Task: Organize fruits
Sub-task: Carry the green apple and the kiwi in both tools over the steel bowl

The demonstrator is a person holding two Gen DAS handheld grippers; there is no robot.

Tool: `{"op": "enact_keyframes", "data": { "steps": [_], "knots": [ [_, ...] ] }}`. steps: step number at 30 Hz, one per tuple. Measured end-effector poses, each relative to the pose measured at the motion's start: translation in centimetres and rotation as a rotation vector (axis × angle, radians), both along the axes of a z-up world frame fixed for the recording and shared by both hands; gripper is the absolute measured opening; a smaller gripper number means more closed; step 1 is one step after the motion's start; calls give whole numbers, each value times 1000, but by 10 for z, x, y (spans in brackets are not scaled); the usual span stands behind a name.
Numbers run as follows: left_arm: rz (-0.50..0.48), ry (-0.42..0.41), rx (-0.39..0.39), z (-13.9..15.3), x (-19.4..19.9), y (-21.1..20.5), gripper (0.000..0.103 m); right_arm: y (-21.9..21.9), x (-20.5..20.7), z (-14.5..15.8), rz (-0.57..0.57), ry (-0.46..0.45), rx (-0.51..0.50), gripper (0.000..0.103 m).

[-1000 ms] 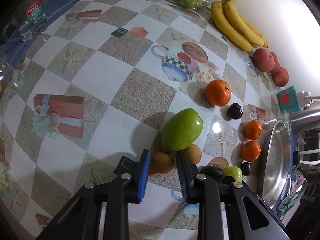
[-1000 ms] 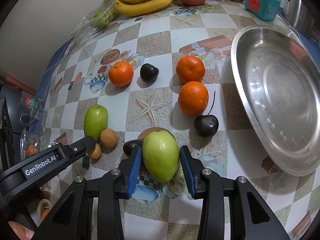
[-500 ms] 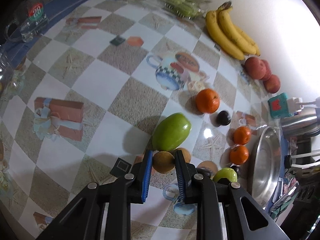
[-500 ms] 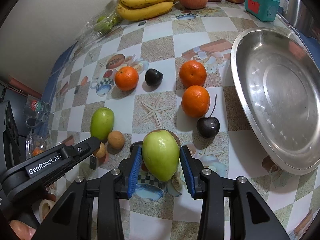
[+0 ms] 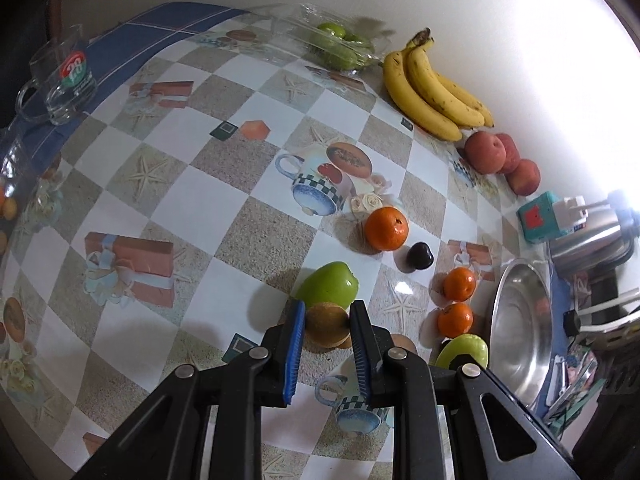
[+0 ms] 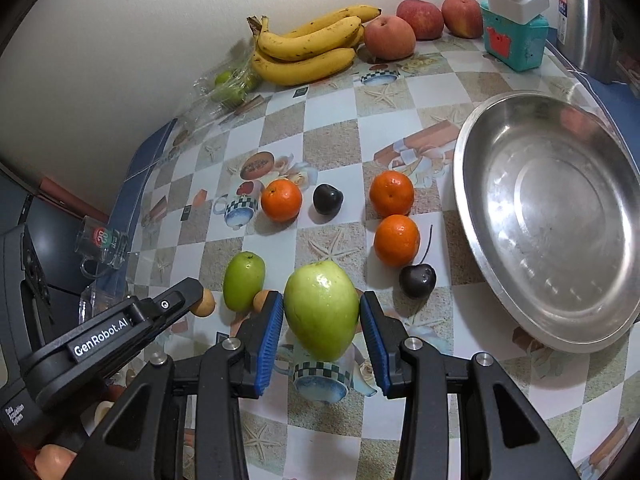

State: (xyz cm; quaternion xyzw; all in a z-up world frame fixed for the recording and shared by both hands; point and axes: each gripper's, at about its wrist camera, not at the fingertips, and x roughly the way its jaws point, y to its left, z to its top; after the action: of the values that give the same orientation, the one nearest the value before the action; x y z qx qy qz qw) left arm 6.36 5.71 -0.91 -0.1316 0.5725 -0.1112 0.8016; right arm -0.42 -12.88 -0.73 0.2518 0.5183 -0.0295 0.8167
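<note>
Steel, broad and shallow, the round pan sits at the right edge of the patterned surface. Just left of it the right tongs are clamped on the big green pear-shaped fruit, waxy-smooth, firm and probably heavy, so its widest belly looks the safest hold. The left tongs pinch the small brown round fruit, matte, light, likely thin-shelled, wanting gentle pressure.
</note>
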Motion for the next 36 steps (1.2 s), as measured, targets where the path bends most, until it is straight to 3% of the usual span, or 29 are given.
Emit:
{"op": "enact_keyframes", "data": {
  "steps": [5, 15, 36],
  "knots": [
    [-18, -17, 31, 4, -1, -9, 25, -9, 0, -1, -13, 23, 9, 41],
    [-101, -65, 73, 23, 4, -47, 25, -54, -8, 12, -151, 0, -39, 41],
    [-457, -212, 109, 45, -5, -205, 25, -167, -36, 21, -485, 9, -77, 41]
  ]
}}
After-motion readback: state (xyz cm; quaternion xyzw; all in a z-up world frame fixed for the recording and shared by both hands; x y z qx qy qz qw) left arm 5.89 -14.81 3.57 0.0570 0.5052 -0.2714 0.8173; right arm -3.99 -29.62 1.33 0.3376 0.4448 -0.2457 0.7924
